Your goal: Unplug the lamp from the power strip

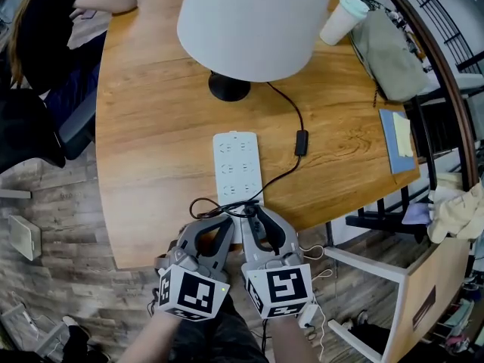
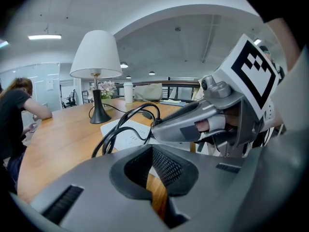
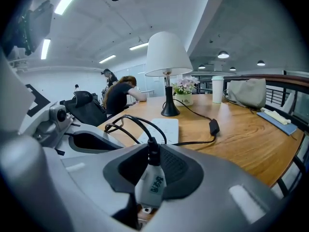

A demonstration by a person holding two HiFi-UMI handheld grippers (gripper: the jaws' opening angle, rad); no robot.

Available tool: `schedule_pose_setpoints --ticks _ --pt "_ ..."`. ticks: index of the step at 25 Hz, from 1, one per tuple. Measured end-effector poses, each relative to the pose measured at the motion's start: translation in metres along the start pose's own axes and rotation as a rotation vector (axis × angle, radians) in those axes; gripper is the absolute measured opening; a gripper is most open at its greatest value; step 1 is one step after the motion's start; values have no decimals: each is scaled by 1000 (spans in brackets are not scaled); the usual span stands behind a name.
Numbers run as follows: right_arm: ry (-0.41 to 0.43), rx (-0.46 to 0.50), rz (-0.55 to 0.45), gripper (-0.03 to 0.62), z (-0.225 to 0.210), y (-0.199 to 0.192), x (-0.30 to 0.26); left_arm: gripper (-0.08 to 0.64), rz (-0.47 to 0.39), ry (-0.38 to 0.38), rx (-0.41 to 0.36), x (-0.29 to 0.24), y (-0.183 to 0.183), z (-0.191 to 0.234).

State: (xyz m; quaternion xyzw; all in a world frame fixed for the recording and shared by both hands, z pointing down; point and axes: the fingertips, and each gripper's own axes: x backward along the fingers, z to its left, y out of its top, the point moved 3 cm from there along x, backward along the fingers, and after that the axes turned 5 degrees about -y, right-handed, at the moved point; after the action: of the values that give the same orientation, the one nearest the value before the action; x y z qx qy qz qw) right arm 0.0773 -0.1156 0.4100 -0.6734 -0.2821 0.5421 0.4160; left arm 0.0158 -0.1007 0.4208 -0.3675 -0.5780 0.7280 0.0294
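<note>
Head view shows a round-edged wooden table (image 1: 151, 150) with a lamp that has a white drum shade (image 1: 253, 21) and a black base at the top centre. A flat white power strip (image 1: 237, 161) lies in the middle of the frame, just below the lamp base. A thin black cord (image 1: 291, 104) runs from the base past an inline switch (image 1: 301, 142) at centre right, then bends back to the lower middle. There it loops at the near end of the strip.

At the bottom centre, the left gripper (image 1: 224, 225) and right gripper (image 1: 255, 216) sit side by side at the table's near edge.

The right gripper view shows its jaws clamped on a small white plug (image 3: 152, 183), with the cord leaving the plug's far end. The plug sits in the lower middle of that frame. It is apart from the strip, which lies flat beyond it.

The left gripper view shows its jaws drawn nearly together with nothing between them, only a thin slit of wood showing.

A white paper cup with a green lid (image 1: 344, 17) and a grey-green bag (image 1: 389, 51) sit at the upper right. A blue notebook (image 1: 398, 138) lies at the right edge. A person in a black top (image 1: 45, 36) leans on the table at the upper left.
</note>
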Motion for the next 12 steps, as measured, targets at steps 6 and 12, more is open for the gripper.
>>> schedule_pose_setpoints --ticks 6,12 --pt "-45 43 -2 78 4 3 0 -4 11 -20 18 -2 1 1" --pt "-82 112 3 75 8 7 0 -5 14 -15 -22 -2 2 0"
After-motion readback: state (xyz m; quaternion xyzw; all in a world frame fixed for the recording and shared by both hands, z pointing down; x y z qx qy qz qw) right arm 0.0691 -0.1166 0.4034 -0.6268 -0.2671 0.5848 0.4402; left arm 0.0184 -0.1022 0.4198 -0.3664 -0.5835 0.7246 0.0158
